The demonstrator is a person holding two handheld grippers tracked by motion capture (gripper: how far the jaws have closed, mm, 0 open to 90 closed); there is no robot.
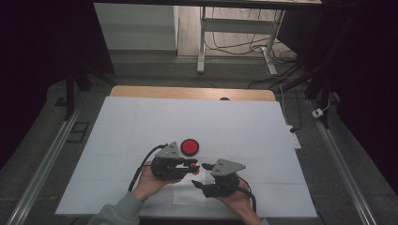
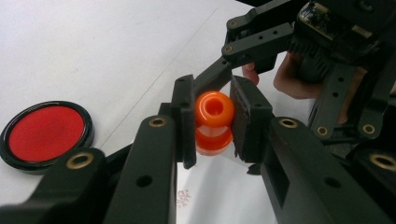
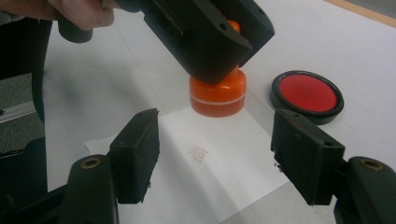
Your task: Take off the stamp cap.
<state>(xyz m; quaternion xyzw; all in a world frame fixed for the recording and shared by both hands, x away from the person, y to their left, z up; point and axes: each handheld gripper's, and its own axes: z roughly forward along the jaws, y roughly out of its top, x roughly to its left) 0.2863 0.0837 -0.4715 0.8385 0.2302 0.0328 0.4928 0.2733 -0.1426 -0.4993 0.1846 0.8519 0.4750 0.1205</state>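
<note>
The left claw [image 2: 212, 121] is clenched on the knob of an orange stamp [image 3: 217, 95], held over a paper sheet [image 3: 210, 172] on the white surface [image 1: 141, 122]. The right claw [image 3: 215, 158] gapes, released. A red ink pad [image 1: 190, 146] lies at the stamp's eleven o'clock.

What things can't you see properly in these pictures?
- The face under the orange stamp: right gripper view, it presses against the paper.
- The stamp's handle: right gripper view, the left tool covers most of it.
- The faint red mark on the paper: too small and pale to read.
- The stamp in the high view: tiny, mostly behind the left tool.
- The red ink pad: left gripper view, a tool arm crosses its lower edge.
</note>
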